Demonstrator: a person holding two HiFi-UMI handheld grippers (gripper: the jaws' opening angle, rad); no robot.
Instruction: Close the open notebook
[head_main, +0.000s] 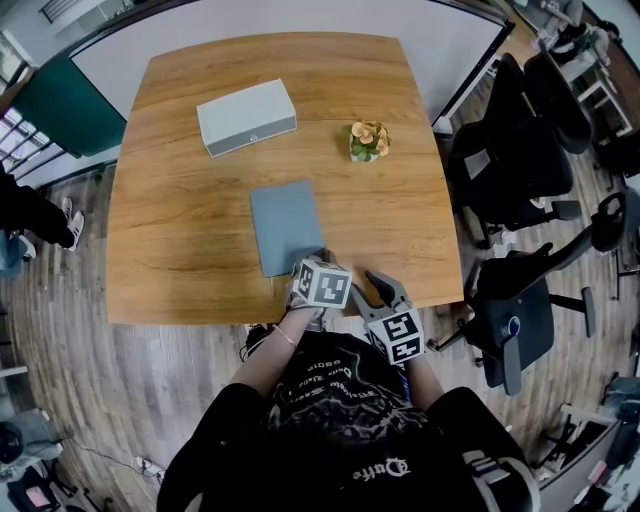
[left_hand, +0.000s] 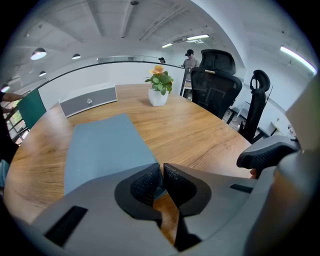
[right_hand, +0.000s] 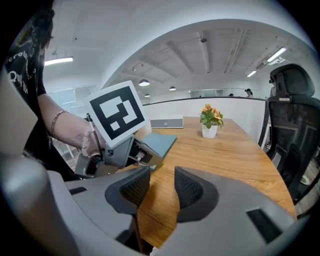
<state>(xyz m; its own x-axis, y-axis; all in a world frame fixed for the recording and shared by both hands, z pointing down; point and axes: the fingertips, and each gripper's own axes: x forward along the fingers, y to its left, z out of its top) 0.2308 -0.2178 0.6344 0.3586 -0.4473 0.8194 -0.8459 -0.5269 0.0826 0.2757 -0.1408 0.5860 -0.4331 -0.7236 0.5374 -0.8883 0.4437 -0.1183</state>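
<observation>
1. Near the front edge of the table (head_main: 170, 230), the notebook (head_main: 287, 227) lies flat with its blue-grey cover up. It looks closed already, with no pages showing.
2. Left gripper (left_hand: 162, 172) is down at the book's near right corner, claw pinched almost together. A sliver of blue shows between the pads, but whether they bite the cover I cannot tell.
3. Right gripper (right_hand: 162, 187) hovers just beside it over bare wood, claw half-wide with nothing in it.
4. Handling, by my guess: the book is light and thin, with a bendy cover that would slide easily on smooth wood. The best hold is a free corner or the long open edge, away from the spine. Press it flat rather than squeeze.
5. Containers now: a small white pot (head_main: 364, 152) at the far right holds a plant with orange flowers. It looks easy to tip, but it stands well apart from the book.
6. A pale box (head_main: 246, 116) at the far side is closed, its contents hidden.
</observation>
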